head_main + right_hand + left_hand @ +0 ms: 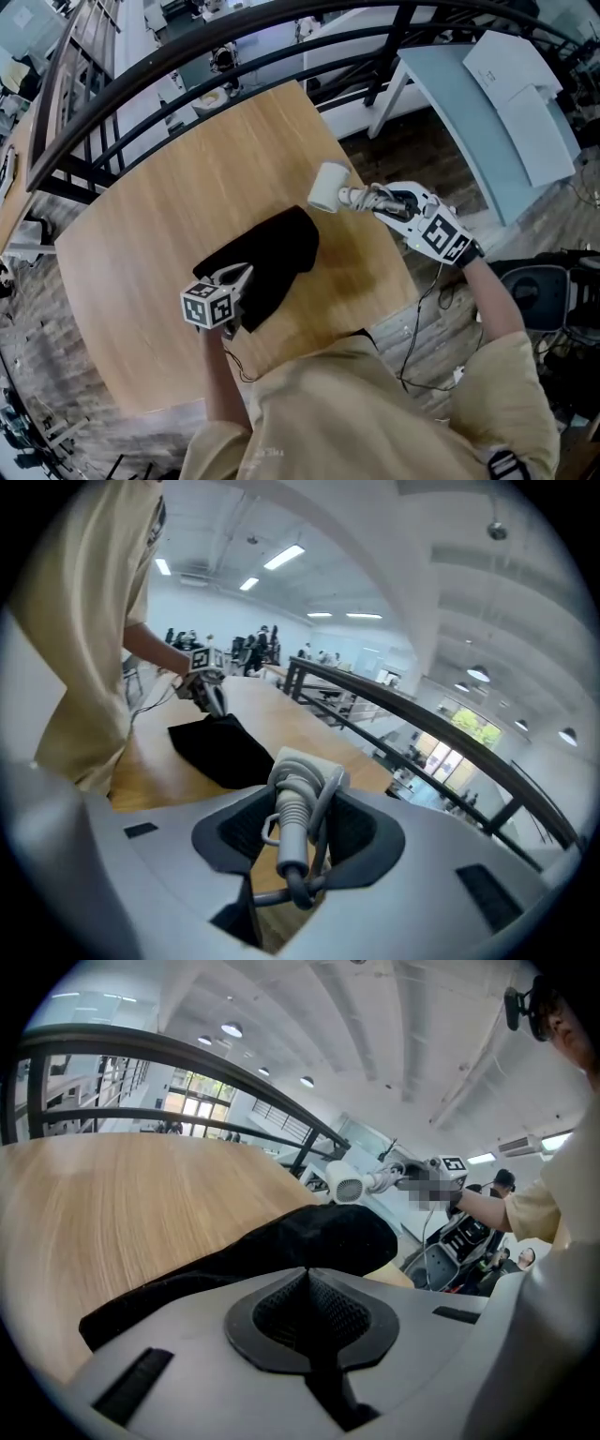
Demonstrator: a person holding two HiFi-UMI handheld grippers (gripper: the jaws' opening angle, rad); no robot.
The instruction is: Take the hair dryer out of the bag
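A light wooden bench (141, 253) with rounded corners stands against a dark curved railing (187, 56). Past the railing lies a large, bright hall with a white ceiling and rows of lamps. A pale table (469, 112) stands off the bench's far right corner.

A black bag (272, 258) lies flat near the middle of the bench. The left gripper (239, 279) rests at the bag's near end, and its fingers (281, 1312) are pressed together on the dark cloth.

The white hair dryer (328, 187) is outside the bag, off its far right corner and not touching it. The right gripper (367, 199) has it by the ribbed handle, which runs lengthwise between the fingers (239, 832). They pinch the handle from both sides, along with the grey cord (323, 789) looped round it. The dryer's head points away from the person.
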